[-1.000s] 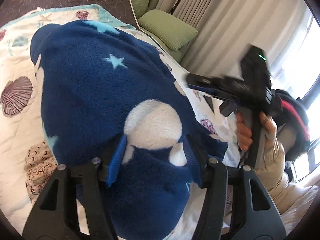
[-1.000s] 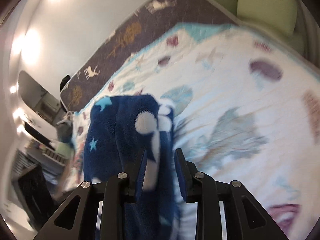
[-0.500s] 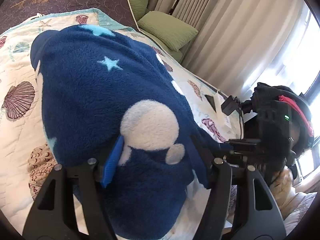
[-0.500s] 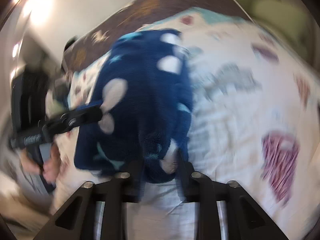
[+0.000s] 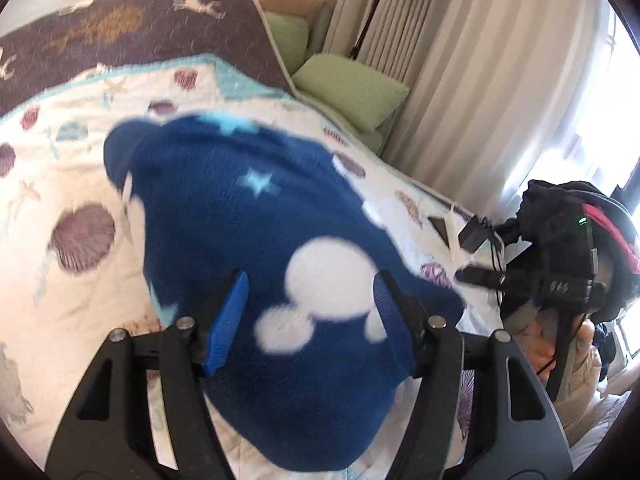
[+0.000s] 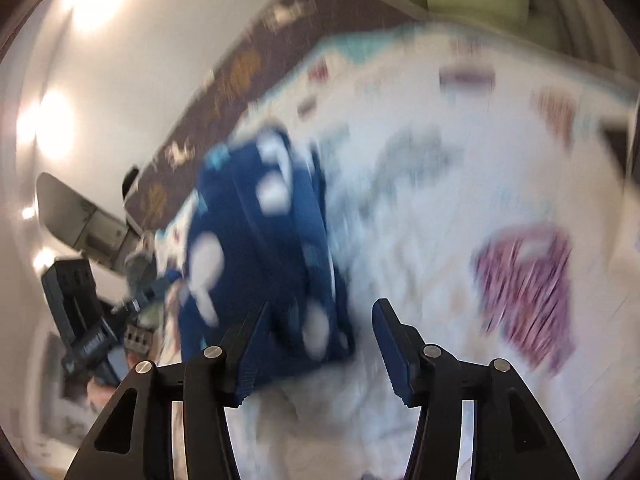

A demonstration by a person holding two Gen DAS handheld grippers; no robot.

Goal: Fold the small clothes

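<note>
A dark blue fleece garment (image 5: 248,216) with white blobs and pale stars lies bunched in a folded heap on the shell-print bedspread (image 5: 60,300). My left gripper (image 5: 308,312) hovers just over its near end, with the jaws wide and the pads off the fleece. In the blurred right wrist view the garment (image 6: 256,248) runs away to the upper left. My right gripper (image 6: 320,332) is opening, and the garment's near corner sits loose between its fingers, close to the left one. The right gripper's fingertips (image 5: 472,276) also show at the right edge of the bed.
A dark deer-print quilt (image 5: 120,28) covers the far end of the bed. Green cushions (image 5: 352,88) and pale curtains (image 5: 460,80) stand beyond it. A person in dark headgear (image 5: 580,216) is at the right. Bare bedspread (image 6: 440,200) stretches to the right of the garment.
The right jaws were pinched on the garment's edge; they have spread and let it go. My left gripper has lifted off the bunched fleece, which has settled onto the bed.
</note>
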